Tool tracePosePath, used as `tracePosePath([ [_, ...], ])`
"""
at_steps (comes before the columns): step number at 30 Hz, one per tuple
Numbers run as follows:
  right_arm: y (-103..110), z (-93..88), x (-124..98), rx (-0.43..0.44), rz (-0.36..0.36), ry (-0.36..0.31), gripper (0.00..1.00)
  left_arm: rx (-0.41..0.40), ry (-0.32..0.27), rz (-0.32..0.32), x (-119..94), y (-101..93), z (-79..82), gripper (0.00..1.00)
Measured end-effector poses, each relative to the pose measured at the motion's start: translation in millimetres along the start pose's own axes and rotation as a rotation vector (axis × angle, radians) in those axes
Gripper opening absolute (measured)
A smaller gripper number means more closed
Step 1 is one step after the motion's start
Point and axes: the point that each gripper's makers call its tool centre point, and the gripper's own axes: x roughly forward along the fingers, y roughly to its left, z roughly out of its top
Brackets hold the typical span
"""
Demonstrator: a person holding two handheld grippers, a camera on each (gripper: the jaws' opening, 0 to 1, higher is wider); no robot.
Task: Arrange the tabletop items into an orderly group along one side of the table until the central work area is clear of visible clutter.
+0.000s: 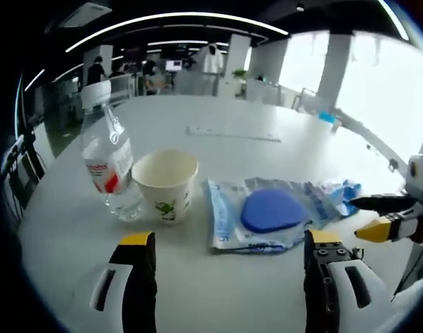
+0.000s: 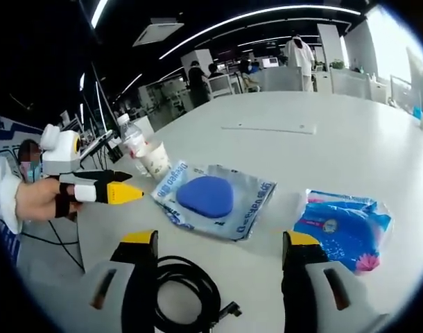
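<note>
- Left claw (image 1: 225,243) released, nothing held, above white counter (image 1: 267,111).
- Right claw (image 2: 218,239) released too.
- Water bottle (image 1: 109,156) touching paper cup (image 1: 166,184); blue pouch (image 1: 270,211) beside cup.
- Tissue pack (image 2: 343,225) right of pouch; black cable (image 2: 191,291) near edge.

Bright windows (image 1: 399,90), ceiling light strips (image 1: 170,17)

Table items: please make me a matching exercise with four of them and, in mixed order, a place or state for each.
Things:
1. bottle
2. cup
3. cable
4. blue packet

Descriptions:
A. coiled between the right tool's jaws
B. open top, printed side
C. white cap, red label
D. right of the clear pouch in the right gripper view

Pairs: 1-C, 2-B, 3-A, 4-D
</note>
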Motion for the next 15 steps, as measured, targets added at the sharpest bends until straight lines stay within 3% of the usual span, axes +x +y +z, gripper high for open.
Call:
tracePosePath([
  [7, -8.6, 2.7, -4.7, 0.008, -0.02, -0.011, 0.72, -0.002, 0.014, -0.008, 2.0, -2.7, -2.8, 0.82],
  [15, -27.2, 0.7, -20.5, 0.04, -0.06, -0.024, 0.72, 0.015, 0.023, -0.045, 8.3, -23.5, -0.8, 0.81],
])
